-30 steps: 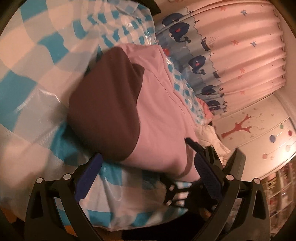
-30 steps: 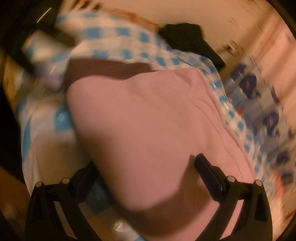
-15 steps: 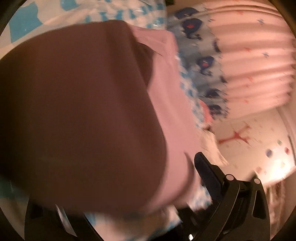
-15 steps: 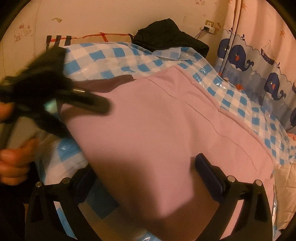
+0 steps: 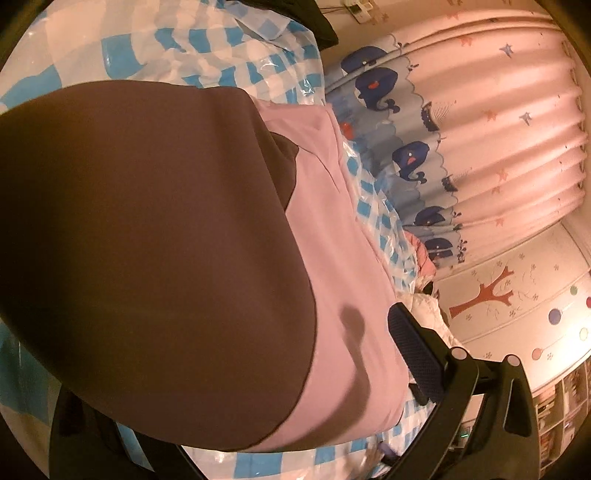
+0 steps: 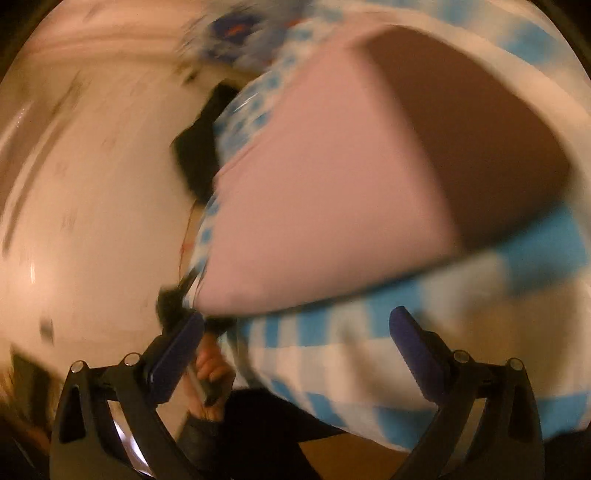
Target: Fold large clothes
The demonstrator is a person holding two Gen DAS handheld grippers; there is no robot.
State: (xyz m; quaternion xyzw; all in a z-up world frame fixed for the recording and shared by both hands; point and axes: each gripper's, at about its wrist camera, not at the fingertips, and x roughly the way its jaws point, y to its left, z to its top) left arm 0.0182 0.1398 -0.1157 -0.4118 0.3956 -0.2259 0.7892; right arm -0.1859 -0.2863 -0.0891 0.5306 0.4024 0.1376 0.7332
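Observation:
A folded garment with a pink part (image 5: pixel 354 258) and a brown part (image 5: pixel 147 240) lies on the blue-and-white checked bed cover (image 5: pixel 229 48). My left gripper (image 5: pixel 295 314) is pushed up against its near edge. The right finger (image 5: pixel 413 350) stands beside the pink side, and the brown cloth hides the left finger. The jaws stand wide apart. In the blurred right wrist view, the garment (image 6: pixel 332 192) lies beyond my right gripper (image 6: pixel 297 315), which is open over bare checked cover (image 6: pixel 332 350) with nothing between its fingers.
A whale-print curtain (image 5: pixel 480 147) hangs along the far side of the bed, beside a wall with a tree sticker (image 5: pixel 487 291). A dark garment (image 5: pixel 317 22) and a white cloth pile (image 5: pixel 428 306) lie on the bed. A person's hand (image 6: pixel 212 373) shows below the right gripper.
My left gripper has moved in close to the garment, whose brown part now fills the view and covers the left finger. My right gripper has swung off the pink cloth to the bed's edge.

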